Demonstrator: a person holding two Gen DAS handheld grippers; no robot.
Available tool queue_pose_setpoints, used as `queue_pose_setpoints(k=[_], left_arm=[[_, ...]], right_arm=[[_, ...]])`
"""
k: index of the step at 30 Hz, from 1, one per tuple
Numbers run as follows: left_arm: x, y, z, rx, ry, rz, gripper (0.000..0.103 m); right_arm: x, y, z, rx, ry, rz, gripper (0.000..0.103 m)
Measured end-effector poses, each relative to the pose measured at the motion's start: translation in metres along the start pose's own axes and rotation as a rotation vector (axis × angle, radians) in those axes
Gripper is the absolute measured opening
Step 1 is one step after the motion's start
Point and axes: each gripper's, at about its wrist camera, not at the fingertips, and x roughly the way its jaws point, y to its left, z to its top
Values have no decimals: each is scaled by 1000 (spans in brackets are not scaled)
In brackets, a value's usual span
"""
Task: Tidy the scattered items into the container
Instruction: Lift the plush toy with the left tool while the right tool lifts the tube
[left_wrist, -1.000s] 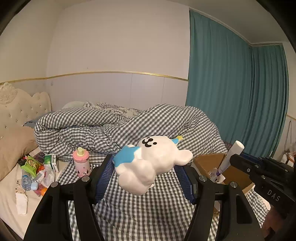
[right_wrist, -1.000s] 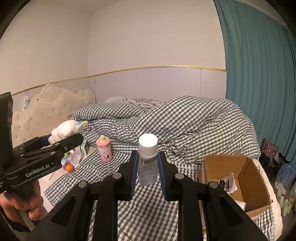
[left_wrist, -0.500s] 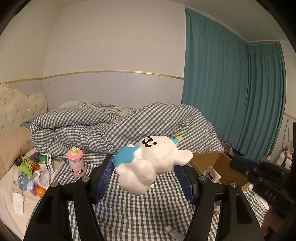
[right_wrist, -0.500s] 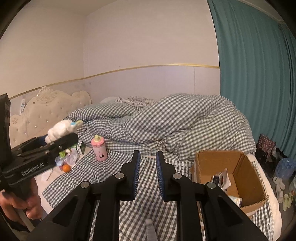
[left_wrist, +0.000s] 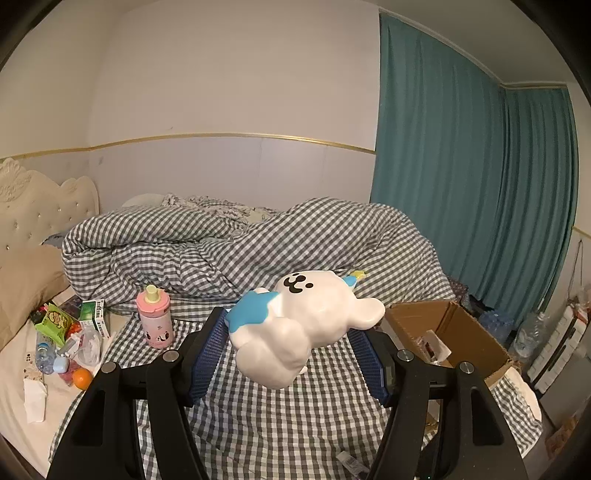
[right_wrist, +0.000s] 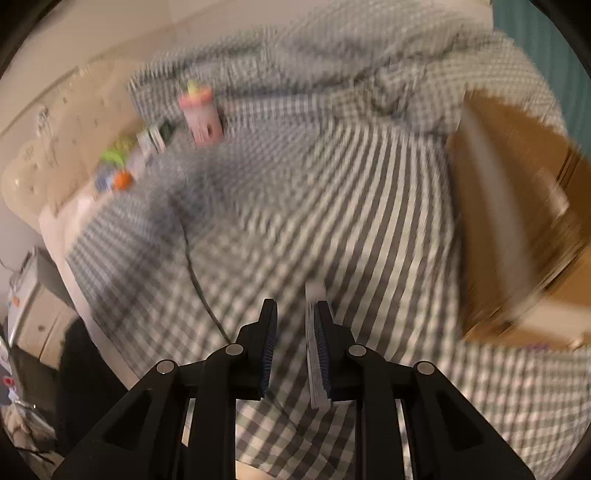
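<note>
Since one second ago, my right gripper (right_wrist: 291, 328) has lost the white-capped bottle it pinched; its jaws now stand slightly apart with nothing between them, and its view is motion-blurred, tipped down toward the grey-and-white checked bedsheet (right_wrist: 332, 206). A pale blurred strip lies against the inner face of the right-hand finger; I cannot tell what it is.

My left gripper (left_wrist: 291, 354) pinches the glossy white bear-shaped figure with blue patch (left_wrist: 299, 328) across its rounded body, head toward 1 o'clock.

Location of the target: the open brown cardboard box (left_wrist: 469, 332) sits at 3 o'clock of the figure, on the bed edge, already holding a few items.

Procedure, as I judge it:
1. Carry the figure toward 3 o'clock until it hangs over the box opening.
2. Lower before releasing; the surface looks smooth and hard, so it may slip or bounce.
3. Clear the raised flap.

Remaining items: a pink cylindrical bottle with yellow spout (left_wrist: 154, 321) at 9 o'clock, and beyond it a heap of crinkled packets with an orange fruit (left_wrist: 82, 378).
</note>
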Motion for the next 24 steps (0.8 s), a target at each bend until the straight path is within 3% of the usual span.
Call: queue_pose_setpoints(k=[7, 10, 11, 13, 18, 24], left_arm=[[14, -4, -1, 15, 19, 10, 67], [20, -9, -1, 22, 26, 5, 67], [22, -11, 0, 23, 30, 2, 67], [26, -15, 0, 26, 34, -5, 67], [31, -31, 4, 39, 29, -23, 67], [31, -54, 11, 50, 10, -55, 67]], right_arm=[[50, -17, -16, -3, 77, -42, 39], [55, -18, -16, -10, 88, -35, 38], [55, -19, -16, -7, 87, -40, 29], [54, -24, -12, 15, 89, -30, 29], [18, -31, -6, 41, 4, -17, 29], [-57, -36, 11, 57, -162, -13, 29]])
